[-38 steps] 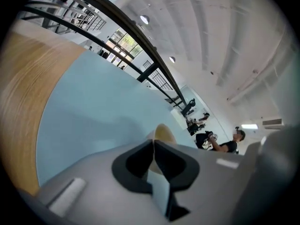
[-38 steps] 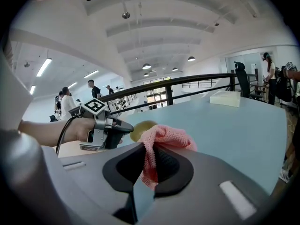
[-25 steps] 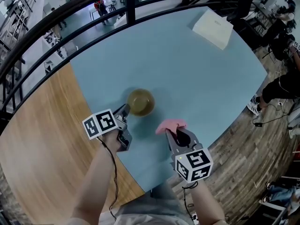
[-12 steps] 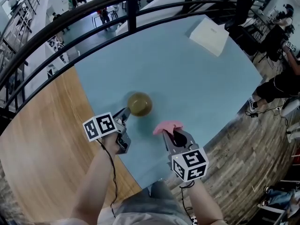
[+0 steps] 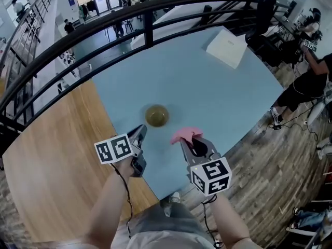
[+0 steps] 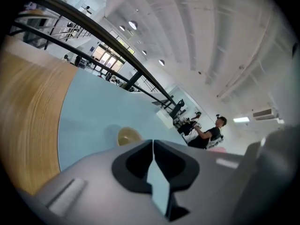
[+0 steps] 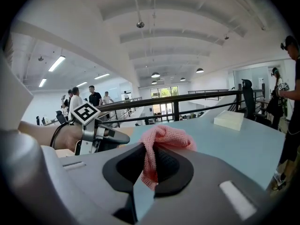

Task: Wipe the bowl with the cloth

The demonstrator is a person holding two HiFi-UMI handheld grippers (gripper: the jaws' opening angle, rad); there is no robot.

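A small olive-brown bowl [image 5: 156, 115] stands upright on the light blue tabletop [image 5: 207, 92]. My left gripper [image 5: 140, 133] hovers just short of the bowl's near left side, jaws shut with nothing between them. In the left gripper view the bowl [image 6: 129, 136] shows just beyond the closed jaws of that gripper [image 6: 153, 144]. My right gripper [image 5: 188, 141] is shut on a pink mesh cloth [image 5: 185, 134], held to the right of the bowl and apart from it. The right gripper view shows the cloth [image 7: 164, 139] bunched above the jaws of this gripper [image 7: 149, 165], and the left gripper [image 7: 101, 135] on the left.
A white block [image 5: 226, 47] lies at the far right of the table. A black railing [image 5: 150, 9] curves round the far edge. The table's left part is wood [image 5: 52, 154]. A person [image 5: 311, 82] stands on the floor to the right.
The bowl looks smaller and farther off as the view pulled back. My left gripper has drawn slightly away from the bowl's rim. The right gripper still holds the cloth.
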